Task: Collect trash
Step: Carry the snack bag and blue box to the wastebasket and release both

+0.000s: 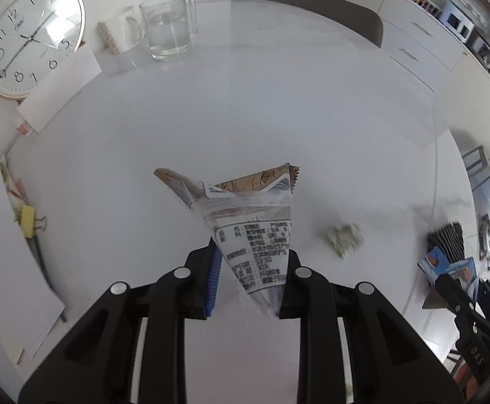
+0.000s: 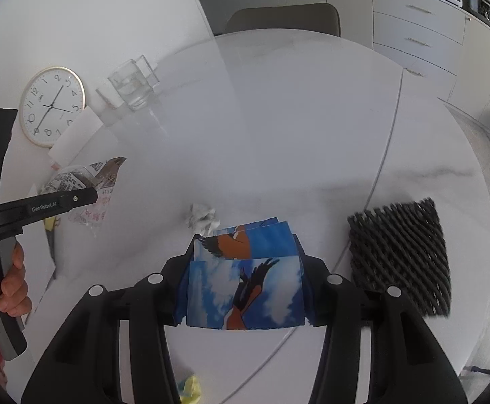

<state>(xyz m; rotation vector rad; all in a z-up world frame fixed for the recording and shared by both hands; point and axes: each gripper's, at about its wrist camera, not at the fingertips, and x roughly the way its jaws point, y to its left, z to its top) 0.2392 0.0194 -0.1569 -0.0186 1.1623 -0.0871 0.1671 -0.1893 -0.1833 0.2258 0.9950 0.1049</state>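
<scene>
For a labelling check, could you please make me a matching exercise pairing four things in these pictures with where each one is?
Things:
1. clear plastic snack wrapper with black print
2. blue carton with a bird picture
3. crumpled white paper ball
4. black foam mesh sleeve

Places:
A. lying loose on the white round table, between the two grippers
B. clamped in the left gripper
C. on the table beside the right gripper, untouched
D. clamped in the right gripper

Pairs: 1-B, 2-D, 3-A, 4-C
</scene>
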